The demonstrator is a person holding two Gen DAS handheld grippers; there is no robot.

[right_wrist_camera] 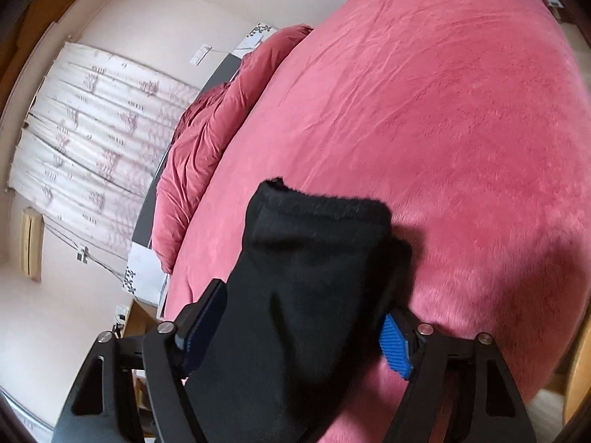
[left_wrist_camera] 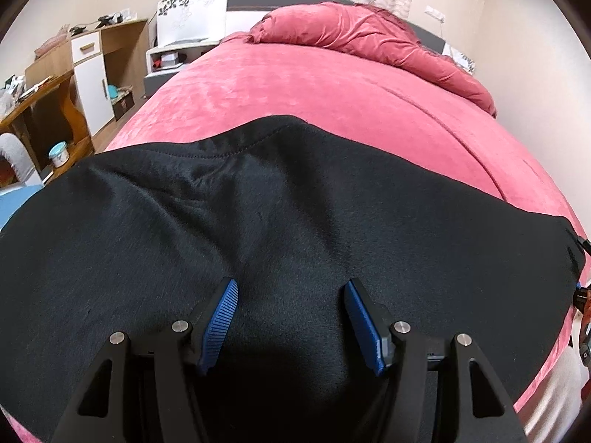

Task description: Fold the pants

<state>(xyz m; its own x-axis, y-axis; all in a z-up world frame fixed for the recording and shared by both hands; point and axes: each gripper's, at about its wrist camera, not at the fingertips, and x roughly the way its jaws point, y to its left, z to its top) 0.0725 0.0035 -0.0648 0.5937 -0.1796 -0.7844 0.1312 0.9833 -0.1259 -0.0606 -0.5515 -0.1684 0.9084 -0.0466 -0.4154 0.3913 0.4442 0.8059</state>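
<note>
Black soft fleece pants (left_wrist_camera: 295, 221) spread on pink plush bedspread (left_wrist_camera: 314, 85); limp, light, likely to sag, so grab at hem or waistband. Left gripper (left_wrist_camera: 291, 317) jaws wide, holding nothing. Right gripper (right_wrist_camera: 295, 332) jaws wide around bunched end; grip unclear

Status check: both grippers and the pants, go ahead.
Left gripper open over the black pants spread on the pink bedspread. Right gripper has a pants end between its pads; grip unclear. Nothing in the way.
</note>
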